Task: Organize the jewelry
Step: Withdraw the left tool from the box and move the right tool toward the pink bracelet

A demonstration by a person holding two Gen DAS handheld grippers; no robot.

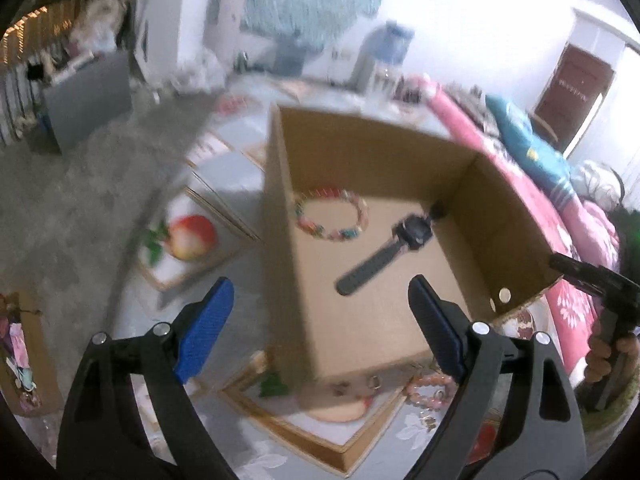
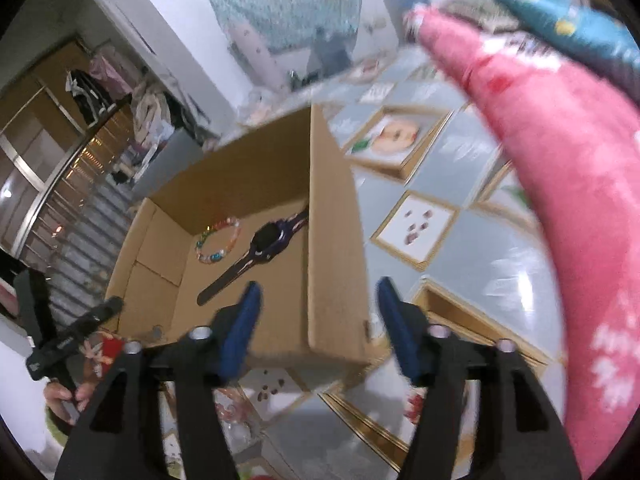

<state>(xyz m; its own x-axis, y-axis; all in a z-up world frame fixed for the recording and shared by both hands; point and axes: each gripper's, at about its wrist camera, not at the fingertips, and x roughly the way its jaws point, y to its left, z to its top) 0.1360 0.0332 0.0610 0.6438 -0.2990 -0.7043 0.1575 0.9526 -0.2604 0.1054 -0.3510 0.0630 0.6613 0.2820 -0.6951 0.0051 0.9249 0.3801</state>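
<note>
- a dark watch point(image 1: 400, 248) is seen lying flat on the floor of an open cardboard box point(image 1: 472, 216), its strap stretched toward the near end.
- a bracelet of mixed coloured beads point(image 1: 331, 214) lies flat in the same box, just beside the watch and apart from it, toward the far end.
- in the right wrist view the same watch point(image 2: 262, 246) and bead bracelet point(image 2: 218, 241) are seen inside the box point(image 2: 336, 240).
- a pink bead bracelet point(image 1: 434, 390) and a few small metal pieces lie on the worktop point(image 1: 240, 176) just outside the box's near end; what the pieces are cannot be told through the blur.
- the worktop is covered with a pale cloth printed with framed fruit pictures.
- the left tool point(image 1: 320, 330) is held over the near edge of the box, its blue fingers point(image 1: 206, 334) spread wide, and nothing is gripped.
- the right tool point(image 2: 318, 328) is seen with its fingers parted on either side of the box's near corner, one over the inside and one outside; the wall is not pressed and nothing is held.
- each tool is carried by a hand point(image 1: 608, 354), seen at the edge of the other view.
- a pink patterned blanket point(image 2: 560, 184) and a teal cushion point(image 2: 568, 24) lie beside the worktop.
</note>
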